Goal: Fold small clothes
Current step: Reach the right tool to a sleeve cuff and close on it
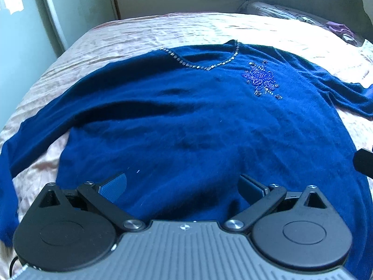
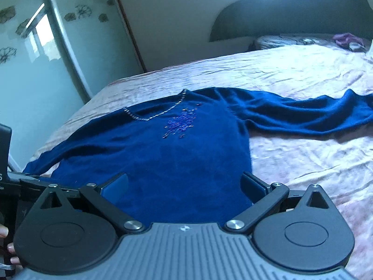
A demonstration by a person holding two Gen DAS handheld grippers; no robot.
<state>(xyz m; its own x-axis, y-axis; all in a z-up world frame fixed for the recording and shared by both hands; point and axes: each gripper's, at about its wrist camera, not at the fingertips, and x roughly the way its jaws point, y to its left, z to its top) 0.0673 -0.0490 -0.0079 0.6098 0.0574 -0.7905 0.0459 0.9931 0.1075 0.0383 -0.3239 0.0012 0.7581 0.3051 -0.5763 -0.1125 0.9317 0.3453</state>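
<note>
Blue sweater flat on bed; left gripper, right gripper both agape, empty

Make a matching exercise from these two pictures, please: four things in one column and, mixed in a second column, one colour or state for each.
Things
1. sweater
2. bedspread
3. left gripper
4. beaded flower

Colour or state
A. open, holding nothing
B. pale pink, wrinkled
C. dark blue, lying flat with both sleeves spread out
D. sewn on the chest, below the neckline

Right pairs: 1-C, 2-B, 3-A, 4-D

The right gripper is open too, so A fits both grippers.
</note>
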